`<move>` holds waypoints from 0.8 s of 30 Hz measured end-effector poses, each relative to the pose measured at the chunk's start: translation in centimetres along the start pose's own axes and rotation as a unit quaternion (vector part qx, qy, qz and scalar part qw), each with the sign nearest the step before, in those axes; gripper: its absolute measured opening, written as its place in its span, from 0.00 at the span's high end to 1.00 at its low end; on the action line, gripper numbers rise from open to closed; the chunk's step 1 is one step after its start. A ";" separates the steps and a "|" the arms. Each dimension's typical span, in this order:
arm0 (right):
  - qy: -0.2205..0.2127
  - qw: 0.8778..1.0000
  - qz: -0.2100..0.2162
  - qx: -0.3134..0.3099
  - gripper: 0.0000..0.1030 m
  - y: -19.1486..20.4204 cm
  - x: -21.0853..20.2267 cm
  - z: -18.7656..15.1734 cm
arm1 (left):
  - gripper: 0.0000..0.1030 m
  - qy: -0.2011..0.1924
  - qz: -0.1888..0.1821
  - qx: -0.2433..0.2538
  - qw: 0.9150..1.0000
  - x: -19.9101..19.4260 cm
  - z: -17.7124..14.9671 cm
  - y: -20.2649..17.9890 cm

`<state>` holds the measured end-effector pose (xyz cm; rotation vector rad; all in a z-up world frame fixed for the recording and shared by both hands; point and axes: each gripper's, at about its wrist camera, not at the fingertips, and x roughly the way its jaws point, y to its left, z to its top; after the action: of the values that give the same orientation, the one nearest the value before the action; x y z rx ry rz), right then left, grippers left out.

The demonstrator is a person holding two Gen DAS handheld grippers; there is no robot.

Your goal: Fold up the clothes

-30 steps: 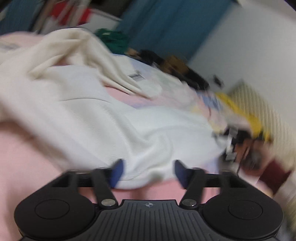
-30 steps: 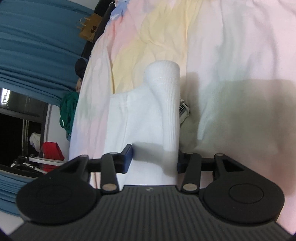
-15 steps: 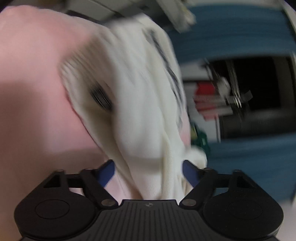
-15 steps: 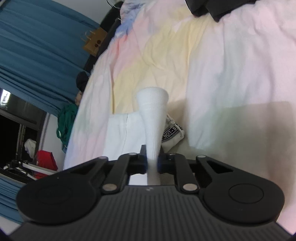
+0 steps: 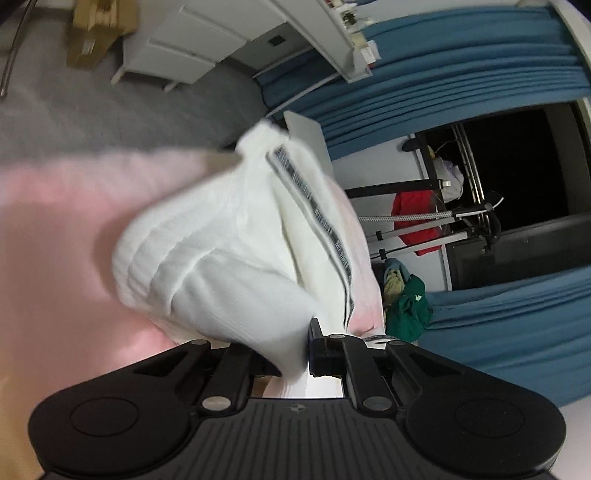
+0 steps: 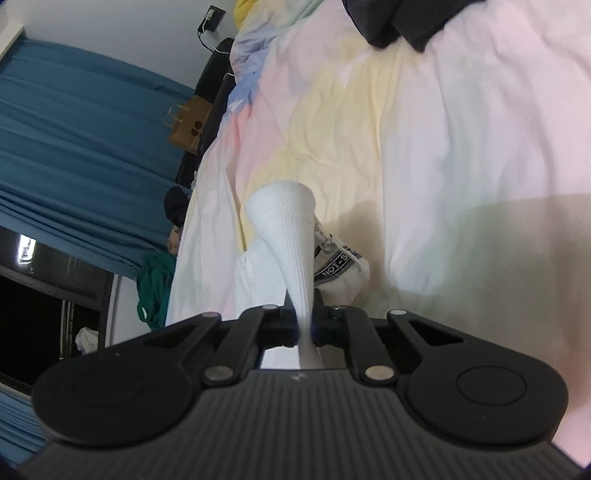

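**2 grippers, both clamped on white knit fabric**

2 views reach me. On my left wrist camera, the left gripper (image 5: 295, 354) has its jaws pinched tight on a bunched white garment (image 5: 221, 258) that balloons up in front of the lens, ribbed, with a grey printed band (image 5: 317, 221) running along one fold. The cloth is slightly blurred. Behind it lies the pink bedsheet (image 5: 55, 221), and further off I see blue curtains (image 5: 461, 66), a red item (image 5: 417, 221) on a metal rack and a green heap (image 5: 408, 310) on the floor.

On my right wrist camera, the right gripper (image 6: 304, 326) is clenched on a ribbed white cuff (image 6: 288, 229), which rises from the jaws as a narrow tube widening toward its far end. The rest of the white fabric lies on the pastel bedsheet (image 6: 461, 147), just beyond the fingers, with a lettered tape (image 6: 338, 264) showing beside the cuff. A dark garment (image 6: 399, 22) sits at the far end of the bed.
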<state>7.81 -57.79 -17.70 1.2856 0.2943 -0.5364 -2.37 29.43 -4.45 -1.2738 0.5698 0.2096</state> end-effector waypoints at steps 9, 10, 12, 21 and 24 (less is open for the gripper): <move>-0.090 0.992 -0.010 -0.088 0.92 1.9 -5.5 1.3 | 0.90 0.069 0.062 0.066 0.994 -3.0 -0.2 0.3; -0.087 0.991 -0.037 -0.093 0.92 1.6 -5.6 1.5 | 0.90 0.075 0.075 0.070 0.992 -2.7 -0.4 0.9; -0.064 0.992 -0.089 -0.066 0.92 -0.2 -5.2 1.9 | 0.90 0.082 0.098 0.073 0.989 -1.7 -0.5 2.0; -0.070 0.985 -0.134 -0.080 0.88 -0.2 -5.4 2.5 | 0.71 0.095 0.116 0.134 0.980 -1.0 -0.7 3.1; -0.075 0.983 -0.143 -0.090 0.76 0.1 -5.5 2.6 | 0.48 0.079 0.126 0.184 0.972 -2.8 -1.0 2.3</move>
<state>2.98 -59.09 -14.20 1.0257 0.3953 -0.8292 -6.06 29.64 -5.09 -0.8605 0.8668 0.2021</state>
